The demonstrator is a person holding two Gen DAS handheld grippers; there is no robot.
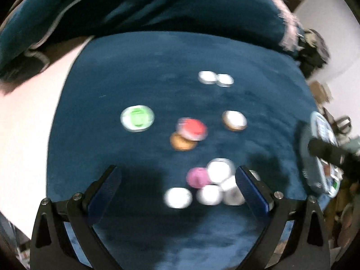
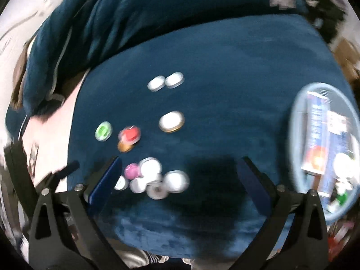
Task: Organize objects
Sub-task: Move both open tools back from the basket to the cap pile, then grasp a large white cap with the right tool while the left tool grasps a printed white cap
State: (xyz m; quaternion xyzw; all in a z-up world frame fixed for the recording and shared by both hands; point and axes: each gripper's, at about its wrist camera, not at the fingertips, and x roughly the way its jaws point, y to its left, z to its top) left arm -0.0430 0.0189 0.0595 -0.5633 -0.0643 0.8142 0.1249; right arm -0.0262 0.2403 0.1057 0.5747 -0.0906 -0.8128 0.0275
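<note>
Blue velvety cushion (image 1: 157,78) carries the things, with a second blue cushion or bolster (image 1: 157,4) lying along its far edge and pale bedding off to the left. Both views are blurred, so labels cannot be read.

Small round tins lie scattered on the cushion. Farthest off, two white-lidded tins (image 1: 215,78) sit touching side by side. Nearer, a green-topped tin (image 1: 137,118) lies alone to the left, and a white tin with a gold rim (image 1: 234,120) lies alone to the right. Between them a red-topped tin (image 1: 191,129) overlaps an orange tin (image 1: 181,142). Closest is a tight cluster of white tins (image 1: 216,184) with a pink one (image 1: 198,177) at its left edge.

At the right edge of the cushion stands a pale blue basket (image 2: 297,121) holding blue cartons and other small items.

Left tongs (image 1: 177,180) are spread wide and hold nothing; the cluster lies between the fingers, up against the right one. Right tongs (image 2: 180,171) are likewise spread wide and empty, hovering over bare cushion, with the cluster just inside the left finger.
</note>
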